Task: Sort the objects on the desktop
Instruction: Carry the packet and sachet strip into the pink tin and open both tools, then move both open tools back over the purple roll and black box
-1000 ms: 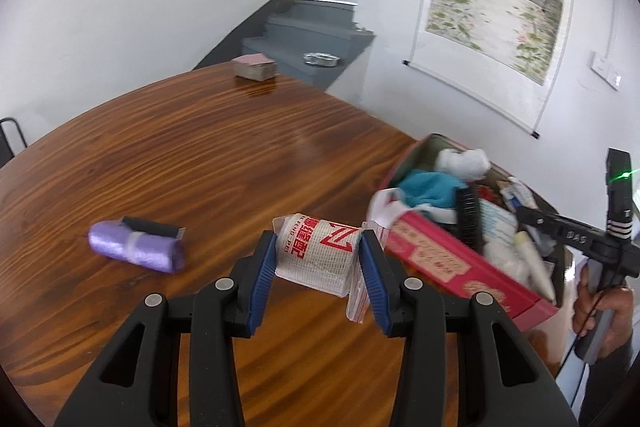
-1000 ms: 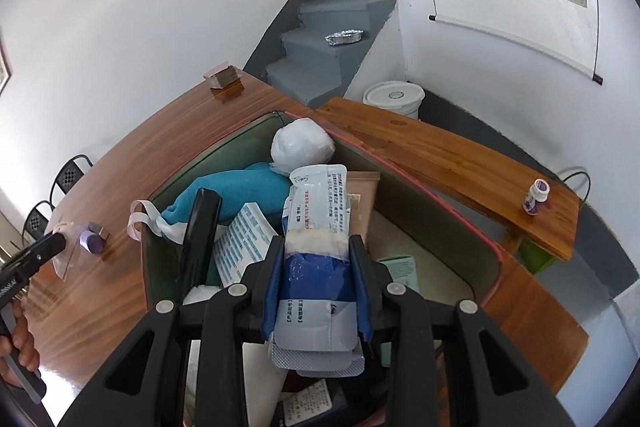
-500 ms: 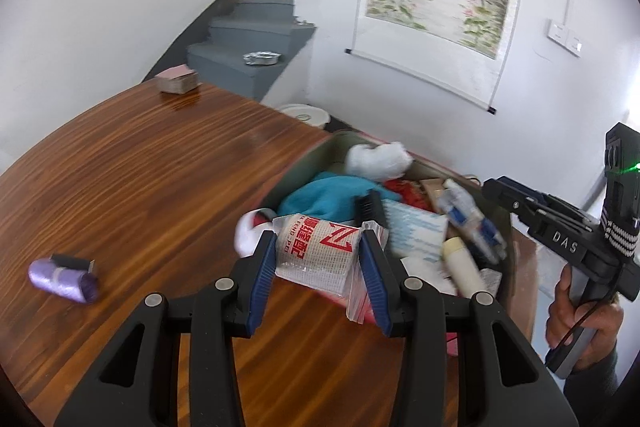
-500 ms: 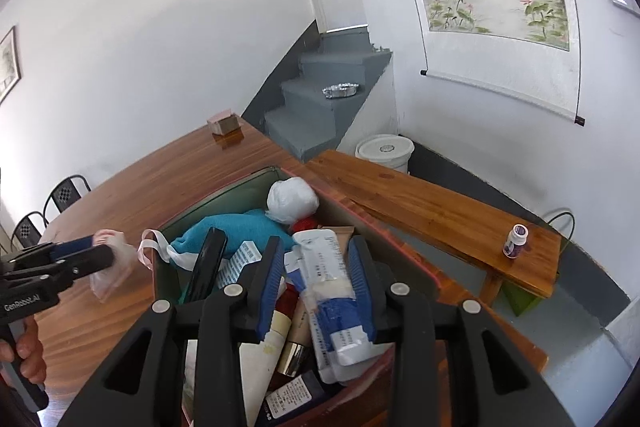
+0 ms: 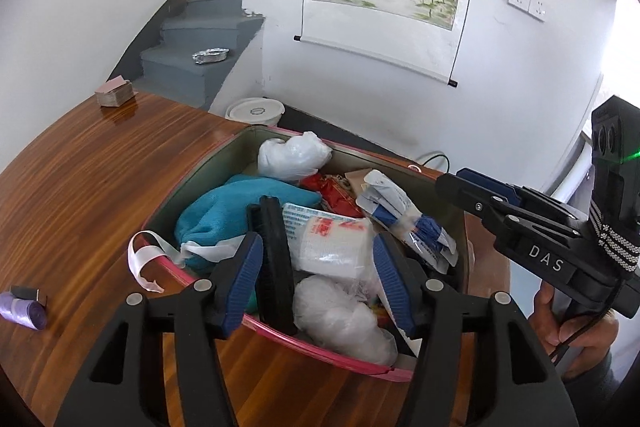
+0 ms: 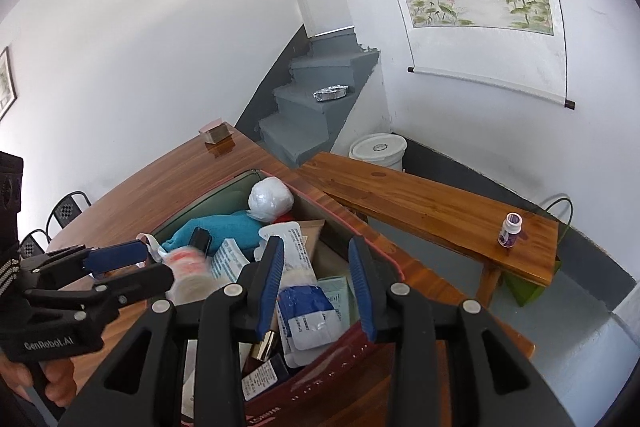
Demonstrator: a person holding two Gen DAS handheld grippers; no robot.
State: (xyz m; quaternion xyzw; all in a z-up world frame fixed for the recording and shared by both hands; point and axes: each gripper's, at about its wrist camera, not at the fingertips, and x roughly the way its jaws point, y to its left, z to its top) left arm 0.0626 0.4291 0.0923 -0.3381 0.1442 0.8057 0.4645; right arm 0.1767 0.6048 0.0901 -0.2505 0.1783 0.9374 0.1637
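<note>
while left tongs [image 5: 316, 277] have just opened, gauze packet [image 5: 334, 245] loose between them, over red box [image 5: 320, 351], right tongs [image 6: 316, 285] parted, empty

"das" on right tongs [image 5: 476, 193], "genrobot.ai" on left tongs [image 6: 132, 267]

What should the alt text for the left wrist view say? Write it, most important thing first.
The left gripper hangs open over a full red box on a wooden table, a red-printed white packet lying loose between its pads. A teal cloth, black brush and white bags fill the box; the right gripper reaches in from the right.
</note>
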